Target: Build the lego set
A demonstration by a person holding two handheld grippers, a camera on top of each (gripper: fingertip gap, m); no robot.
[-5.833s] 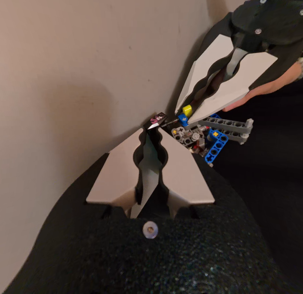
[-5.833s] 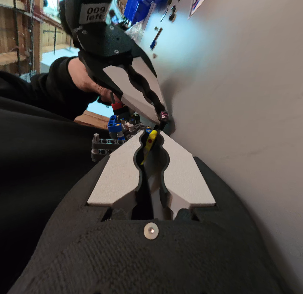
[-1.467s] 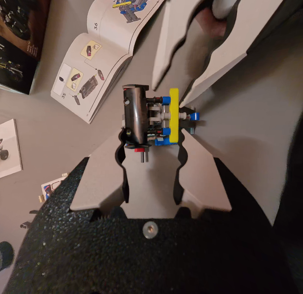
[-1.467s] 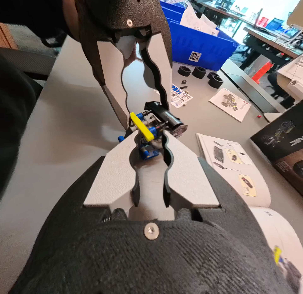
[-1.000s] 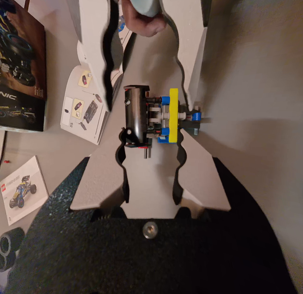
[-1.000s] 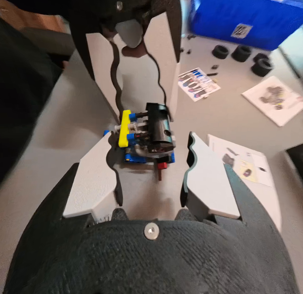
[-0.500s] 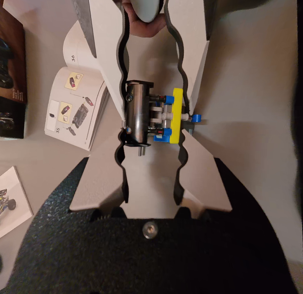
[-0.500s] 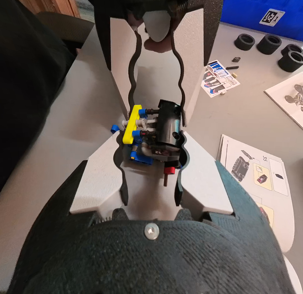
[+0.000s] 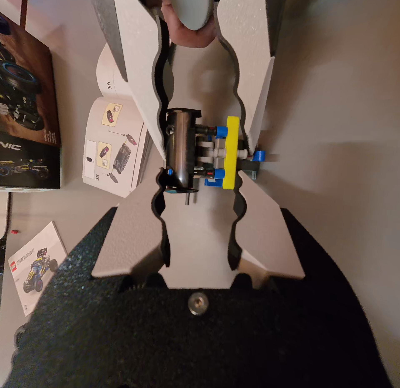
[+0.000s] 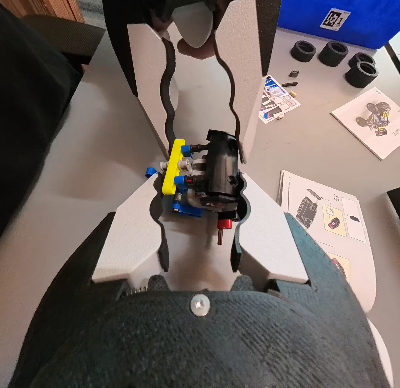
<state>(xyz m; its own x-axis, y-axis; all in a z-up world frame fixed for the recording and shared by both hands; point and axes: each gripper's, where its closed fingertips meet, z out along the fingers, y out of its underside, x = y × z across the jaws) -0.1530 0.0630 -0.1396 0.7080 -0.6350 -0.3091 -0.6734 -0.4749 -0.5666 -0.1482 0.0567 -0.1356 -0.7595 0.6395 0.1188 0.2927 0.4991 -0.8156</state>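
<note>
A small brick assembly (image 9: pixel 194 152) has a black cylinder block, a yellow beam (image 9: pixel 231 152), blue pins and a red-tipped axle (image 10: pixel 224 224). It hangs low over the grey table (image 9: pixel 324 96). My left gripper (image 9: pixel 200 175) is shut on it from the near side, one pad on the black block and the other on the yellow beam. My right gripper (image 10: pixel 199 178) is shut on the same assembly (image 10: pixel 207 174) from the opposite side. Each gripper shows at the top of the other's view, the right gripper (image 9: pixel 205 154) and the left gripper (image 10: pixel 205 156), fingers across the assembly.
An open instruction booklet (image 9: pixel 112 143) lies beside the assembly, with a dark product box (image 9: pixel 23 117) and a small leaflet (image 9: pixel 34 267) farther off. The right wrist view shows several black tyres (image 10: pixel 333 52), a sticker sheet (image 10: pixel 277 100), small loose parts and a blue bin (image 10: pixel 346 9). Both grippers' tips are close together, under 4 cm apart.
My right gripper opened wide about a second ago, then closed on the assembly across the black block and yellow beam. My left gripper kept its hold throughout. Both views shifted only slightly since.
</note>
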